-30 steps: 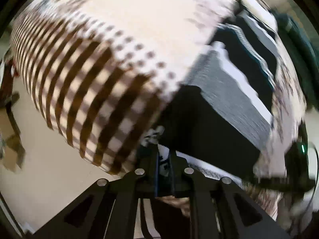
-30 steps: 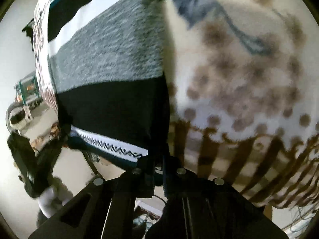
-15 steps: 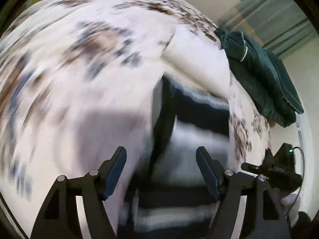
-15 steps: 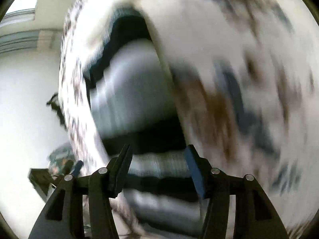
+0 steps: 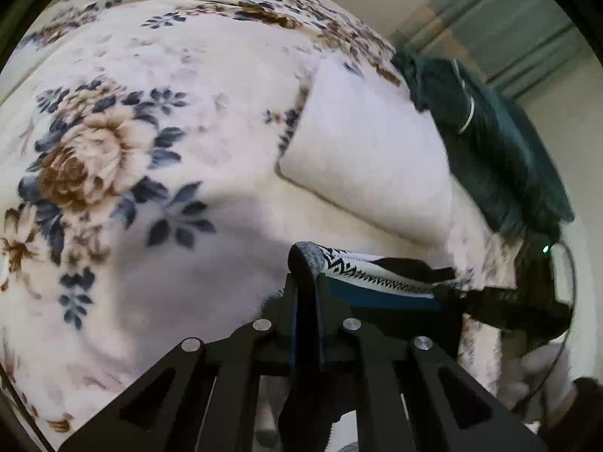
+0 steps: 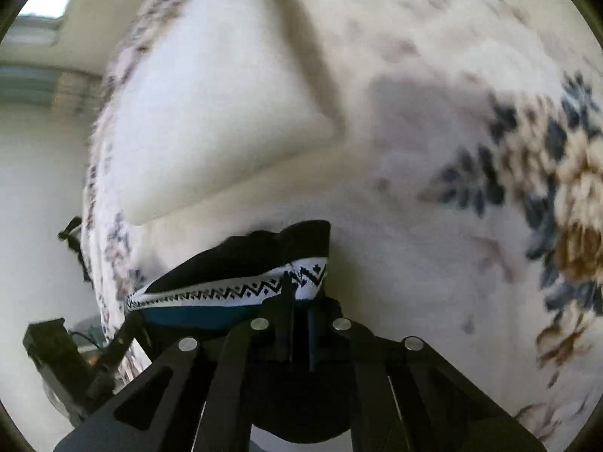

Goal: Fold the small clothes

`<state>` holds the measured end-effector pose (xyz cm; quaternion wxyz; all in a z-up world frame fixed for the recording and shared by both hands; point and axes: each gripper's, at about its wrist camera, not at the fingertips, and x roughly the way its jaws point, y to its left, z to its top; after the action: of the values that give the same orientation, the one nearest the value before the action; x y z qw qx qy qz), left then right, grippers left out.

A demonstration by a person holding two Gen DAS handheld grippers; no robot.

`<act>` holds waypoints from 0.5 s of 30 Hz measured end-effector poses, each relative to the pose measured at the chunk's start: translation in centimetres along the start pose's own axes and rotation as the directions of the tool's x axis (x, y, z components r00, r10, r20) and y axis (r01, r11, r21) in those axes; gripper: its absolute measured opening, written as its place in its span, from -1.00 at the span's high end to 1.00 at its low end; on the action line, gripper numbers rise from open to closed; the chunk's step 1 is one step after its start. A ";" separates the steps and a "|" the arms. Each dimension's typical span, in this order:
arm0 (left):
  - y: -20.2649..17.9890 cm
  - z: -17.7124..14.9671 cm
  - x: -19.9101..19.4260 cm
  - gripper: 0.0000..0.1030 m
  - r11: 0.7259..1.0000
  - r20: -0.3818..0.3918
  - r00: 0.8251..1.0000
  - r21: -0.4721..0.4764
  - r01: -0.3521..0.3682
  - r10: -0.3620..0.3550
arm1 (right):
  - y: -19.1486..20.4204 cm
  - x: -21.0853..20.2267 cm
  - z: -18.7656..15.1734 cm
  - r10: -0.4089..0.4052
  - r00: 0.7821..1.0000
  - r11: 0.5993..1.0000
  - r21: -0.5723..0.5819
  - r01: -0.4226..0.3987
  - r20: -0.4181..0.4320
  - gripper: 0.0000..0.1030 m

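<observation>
A cream floral blanket (image 5: pixel 158 196), printed with brown roses and dark blue leaves, covers the bed and fills most of both wrist views. On it, toward its far edge, lies a plain white pillow (image 5: pixel 361 158), one corner pointing toward the middle of the blanket; the same pillow (image 6: pixel 211 113) takes the upper left of the right wrist view. Just beyond the pillow, at the far right edge of the blanket, a dark green garment (image 5: pixel 501 150) is heaped with a pale cord looping across it. The knitted sweater (image 5: pixel 377 275), black with a white zigzag band and a teal stripe, is held near the blanket's near side, its patterned hem stretched between the two tools. The left gripper (image 5: pixel 306 290) has its jaws pressed tight on the left corner of that hem, cloth bulging out above the tips. The right gripper (image 6: pixel 297 293) is likewise clamped on the right corner of the sweater (image 6: pixel 241 286), the zigzag band running away to its left. Whether the sweater's lower part touches the blanket cannot be told.
</observation>
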<state>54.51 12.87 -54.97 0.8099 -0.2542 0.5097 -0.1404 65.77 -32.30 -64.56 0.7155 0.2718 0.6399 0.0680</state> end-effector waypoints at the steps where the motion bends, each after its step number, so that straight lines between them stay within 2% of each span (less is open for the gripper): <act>1: 0.4 0.2 0.2 0.90 1.000 -0.008 1.000 -0.006 -0.005 0.005 | 0.3 -0.2 -0.2 -0.011 1.000 1.000 -0.023 0.011 0.007 0.91; 4: 1.0 0.7 2.7 0.89 0.999 -0.060 0.998 -0.002 -0.033 0.033 | 1.2 0.7 0.0 -0.088 0.996 0.994 -0.063 0.088 0.008 0.92; 5: 1.2 0.5 3.5 0.88 0.999 -0.081 0.996 -0.011 -0.039 0.038 | 1.4 1.5 0.3 -0.138 0.990 0.988 -0.071 0.137 -0.002 0.91; 7: 1.0 0.7 4.1 0.81 0.998 -0.115 0.992 -0.026 -0.050 0.047 | 1.3 1.9 0.5 -0.183 0.983 0.980 -0.081 0.180 -0.031 0.87; 10: 0.6 -0.6 1.5 0.73 0.998 -0.114 0.993 -0.063 -0.027 0.020 | 0.8 0.7 -0.5 -0.169 0.983 0.985 -0.057 0.165 -0.067 0.41; 12: 0.4 -3.1 -1.2 0.51 0.998 -0.101 0.995 -0.058 -0.030 0.024 | 0.3 -1.7 -2.9 -0.127 0.990 0.990 -0.070 0.123 -0.062 0.13; 14: 0.3 -6.8 -3.4 -0.04 0.997 -0.109 0.994 -0.069 -0.029 0.021 | -0.6 -3.7 -5.6 -0.100 0.993 0.993 -0.073 0.096 -0.059 0.12; 15: 0.4 -8.6 -4.0 -0.06 0.997 -0.126 0.992 -0.076 -0.027 0.017 | -1.6 -4.9 -8.0 -0.080 0.994 0.995 -0.058 0.076 -0.068 0.12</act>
<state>45.02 12.85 -55.18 0.7674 -0.2705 0.5672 -0.1271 56.91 -33.43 -61.26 0.7020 0.2242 0.6727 0.0672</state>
